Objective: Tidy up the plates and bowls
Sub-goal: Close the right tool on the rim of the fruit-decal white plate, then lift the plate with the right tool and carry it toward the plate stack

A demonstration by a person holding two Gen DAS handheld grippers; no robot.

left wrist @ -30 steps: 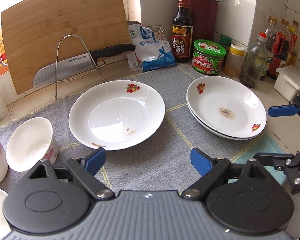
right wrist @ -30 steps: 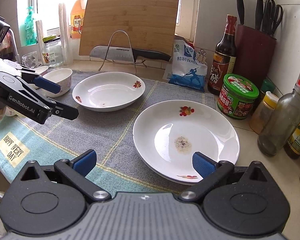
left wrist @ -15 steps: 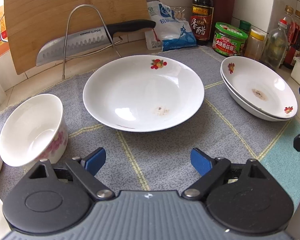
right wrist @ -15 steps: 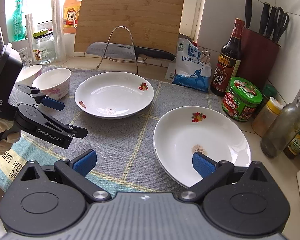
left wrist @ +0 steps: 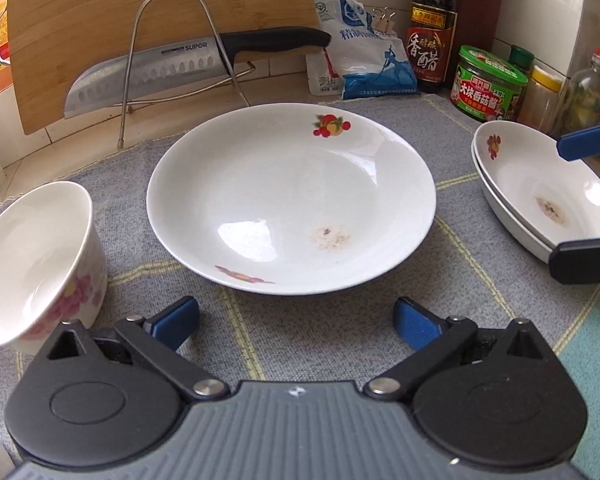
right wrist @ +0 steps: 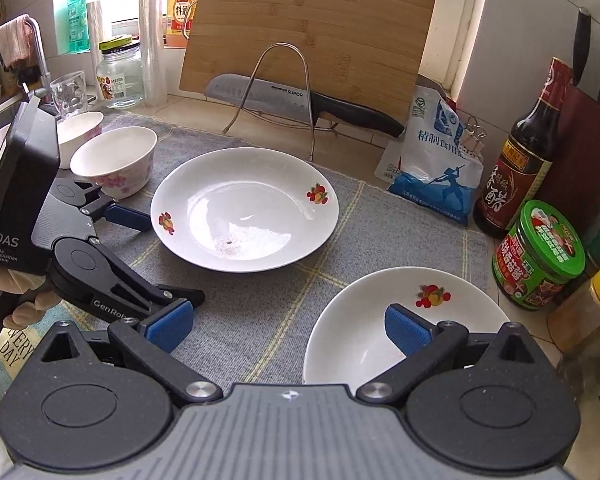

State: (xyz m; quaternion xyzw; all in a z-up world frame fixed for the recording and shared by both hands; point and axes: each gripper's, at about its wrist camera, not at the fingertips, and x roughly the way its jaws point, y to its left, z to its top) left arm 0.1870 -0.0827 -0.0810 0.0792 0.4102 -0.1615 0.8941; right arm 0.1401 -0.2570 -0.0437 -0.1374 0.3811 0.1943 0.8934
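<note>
A single white plate with fruit prints (left wrist: 292, 200) (right wrist: 244, 210) lies on the grey cloth. My left gripper (left wrist: 296, 320) is open just in front of its near rim; it also shows in the right wrist view (right wrist: 152, 260). Two stacked plates (left wrist: 540, 196) (right wrist: 364, 328) lie at the right. My right gripper (right wrist: 288, 328) is open, its right finger over the stack's rim; its fingers (left wrist: 584, 146) straddle that rim in the left wrist view. A white bowl with pink flowers (left wrist: 32, 264) (right wrist: 116, 160) stands left, another bowl (right wrist: 80, 132) behind it.
A knife (left wrist: 188, 68) rests on a wire rack in front of a leaning bamboo board (right wrist: 312, 28). A salt bag (right wrist: 432, 164), vinegar bottle (right wrist: 524, 160), green jar (right wrist: 540, 256) and small bottles line the right wall. Glass jars stand near the sink at the left.
My left gripper has moved forward and left, close to the single plate's near rim. My right gripper has moved in over the stacked plates' rim. Both stayed open.
</note>
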